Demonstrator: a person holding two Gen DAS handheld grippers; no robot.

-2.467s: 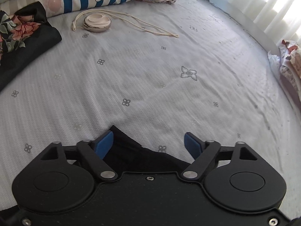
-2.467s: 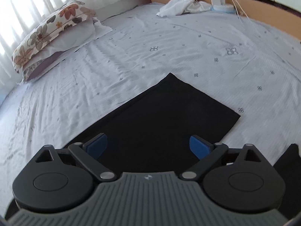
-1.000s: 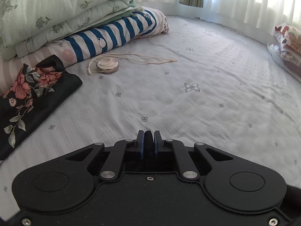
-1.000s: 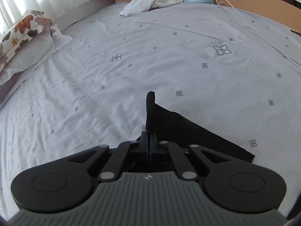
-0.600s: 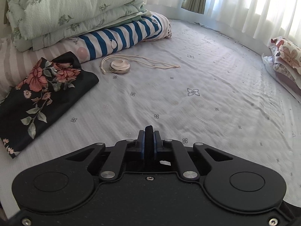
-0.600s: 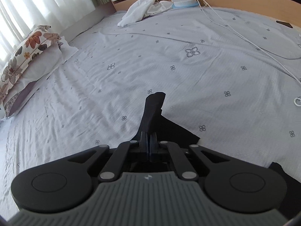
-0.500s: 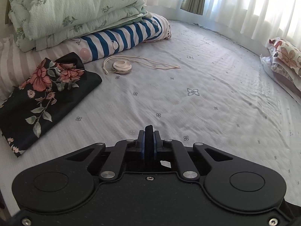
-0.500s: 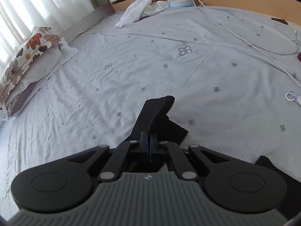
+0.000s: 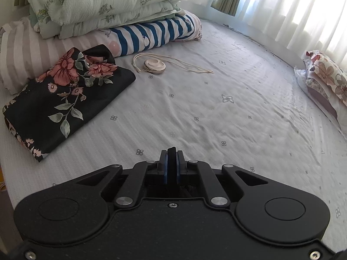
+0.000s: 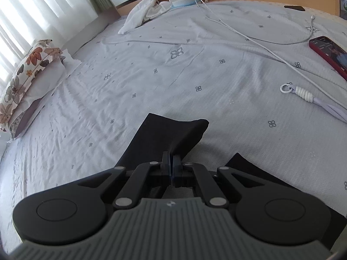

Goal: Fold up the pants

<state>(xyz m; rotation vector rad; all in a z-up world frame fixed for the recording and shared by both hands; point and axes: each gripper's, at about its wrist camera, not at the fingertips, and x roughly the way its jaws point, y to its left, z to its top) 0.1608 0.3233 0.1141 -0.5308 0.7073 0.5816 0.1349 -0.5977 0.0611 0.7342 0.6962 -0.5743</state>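
The black pants [image 10: 167, 136] lie partly lifted off the pale patterned bed sheet [image 10: 151, 75]. My right gripper [image 10: 171, 162] is shut on an edge of them, and a flap of black cloth curls up ahead of its fingers. More of the pants [image 10: 245, 164] shows to the lower right. In the left wrist view my left gripper [image 9: 171, 160] is shut on a thin fold of the black pants [image 9: 171, 151] that pokes out between the blue pads. The rest of the garment is hidden below that gripper's body.
A folded black floral garment [image 9: 56, 99] lies at the left, with stacked quilts [image 9: 97, 6] behind it and a round corded object [image 9: 154, 66]. A floral pillow [image 10: 26, 73] lines the window side. A red phone [image 10: 329, 52], white cables [image 10: 260, 43] and a white cloth [image 10: 143, 13] lie near the headboard.
Both grippers have closed on the pants and pulled back across the bed with the cloth. The right one's flap has lifted and curled over. The floral garment and the phone have come into view.
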